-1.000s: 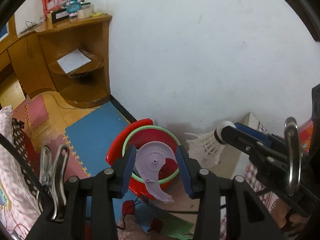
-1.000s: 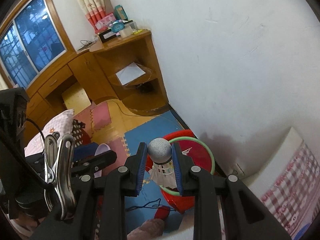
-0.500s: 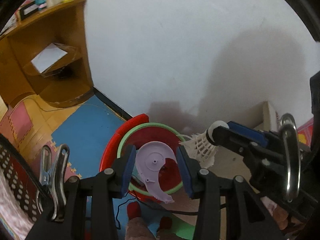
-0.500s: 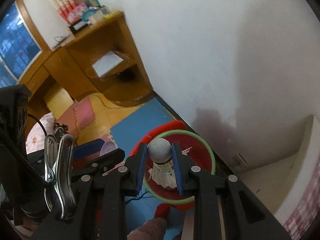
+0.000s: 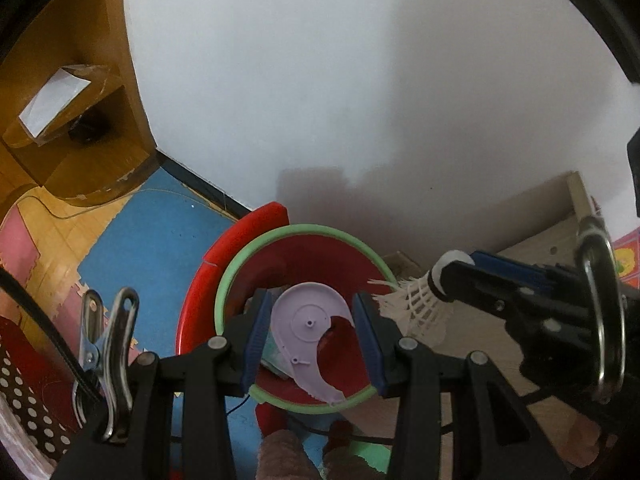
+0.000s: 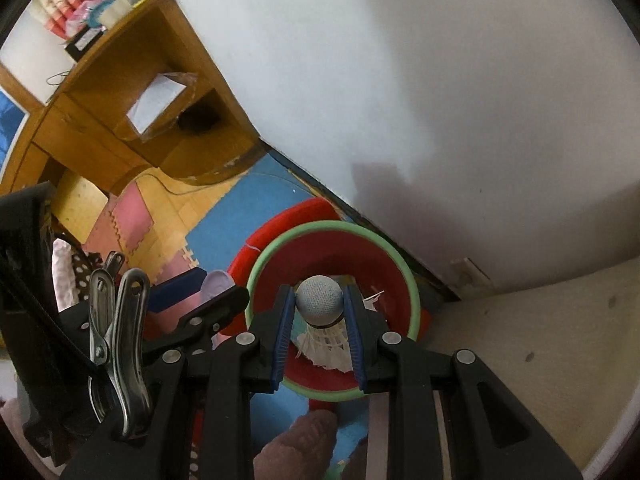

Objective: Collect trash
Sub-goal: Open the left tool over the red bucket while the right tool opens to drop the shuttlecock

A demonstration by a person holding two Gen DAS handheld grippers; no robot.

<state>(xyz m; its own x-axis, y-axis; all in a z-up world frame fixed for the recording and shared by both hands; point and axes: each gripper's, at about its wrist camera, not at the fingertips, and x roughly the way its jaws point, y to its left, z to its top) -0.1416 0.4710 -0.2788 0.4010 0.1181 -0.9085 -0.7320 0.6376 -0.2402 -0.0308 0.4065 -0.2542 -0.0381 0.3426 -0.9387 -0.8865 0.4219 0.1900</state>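
Two grippers hovered above a red bin (image 5: 200,312).
The left gripper (image 5: 310,334) clamped a lilac disc (image 5: 304,320); the right gripper (image 6: 318,330) pinched a shuttlecock (image 6: 320,300).

We cannot see the floor of the red bin (image 5: 280,256), which the lilac disc (image 5: 304,332) covers. Left of the bin, the wooden shelf (image 5: 80,136) runs off the frame, and the items atop it (image 6: 92,8) are too small to name.
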